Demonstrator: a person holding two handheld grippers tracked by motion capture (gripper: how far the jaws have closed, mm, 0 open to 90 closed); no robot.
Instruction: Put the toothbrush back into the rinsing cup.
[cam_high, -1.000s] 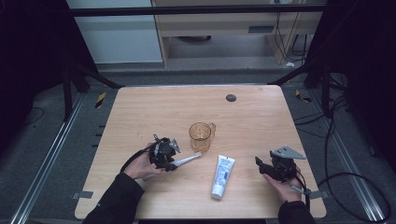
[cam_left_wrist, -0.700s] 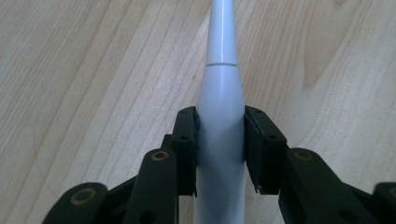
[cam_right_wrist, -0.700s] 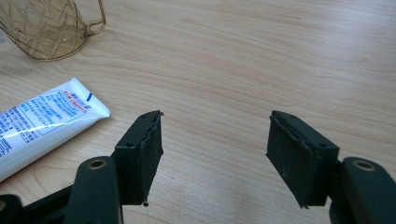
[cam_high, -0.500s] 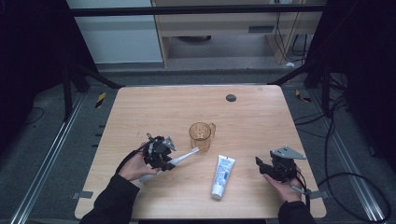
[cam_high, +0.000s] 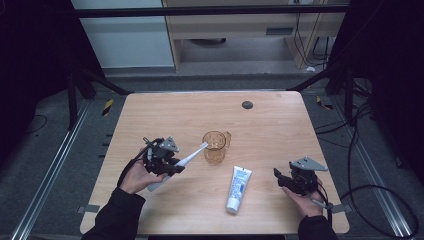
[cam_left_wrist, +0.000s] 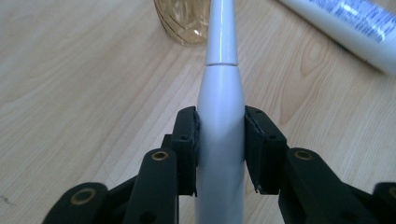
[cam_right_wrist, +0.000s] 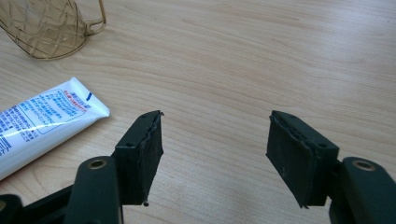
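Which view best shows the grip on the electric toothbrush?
The left gripper view: both pads of the left gripper press the white toothbrush handle. The high view shows it raised, head toward the cup. The right gripper view shows the cup and toothpaste tube.

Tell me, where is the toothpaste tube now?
In the high view, the toothpaste tube lies flat on the table, just below the cup, nearer its right side.

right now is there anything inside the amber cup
In the high view the cup looks empty: through its clear amber wall nothing stands inside. The toothbrush, clamped in the left gripper, has its head at the rim, not in. The very bottom is too small to tell.
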